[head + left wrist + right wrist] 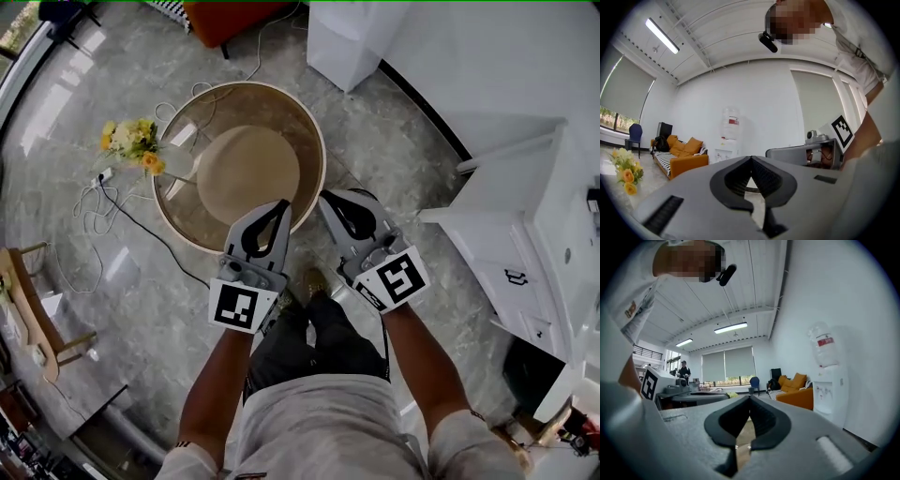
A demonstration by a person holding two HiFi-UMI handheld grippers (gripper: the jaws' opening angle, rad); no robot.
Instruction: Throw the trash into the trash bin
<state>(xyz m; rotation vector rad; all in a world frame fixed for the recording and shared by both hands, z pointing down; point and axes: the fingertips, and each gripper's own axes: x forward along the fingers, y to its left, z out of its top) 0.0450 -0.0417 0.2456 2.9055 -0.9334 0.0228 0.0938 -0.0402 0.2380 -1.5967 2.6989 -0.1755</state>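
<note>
In the head view both grippers are held level in front of the person's chest, side by side, pointing out over a round glass-topped table (pixel 317 141). The left gripper (pixel 280 207) has its jaws closed tip to tip with nothing between them; the left gripper view shows the same on that left gripper (pixel 751 158). The right gripper (pixel 327 198) is also shut and empty, and its tips meet in the right gripper view (pixel 750 397). I see no piece of trash in any view. No trash bin can be made out for certain.
Yellow flowers (pixel 131 142) stand at the table's left edge, with cables (pixel 101 201) on the floor beside them. A white cabinet (pixel 525 234) fills the right side. An orange sofa (pixel 682 157) and a water dispenser (pixel 730 133) stand against the far wall. A wooden chair (pixel 28 314) is at the left.
</note>
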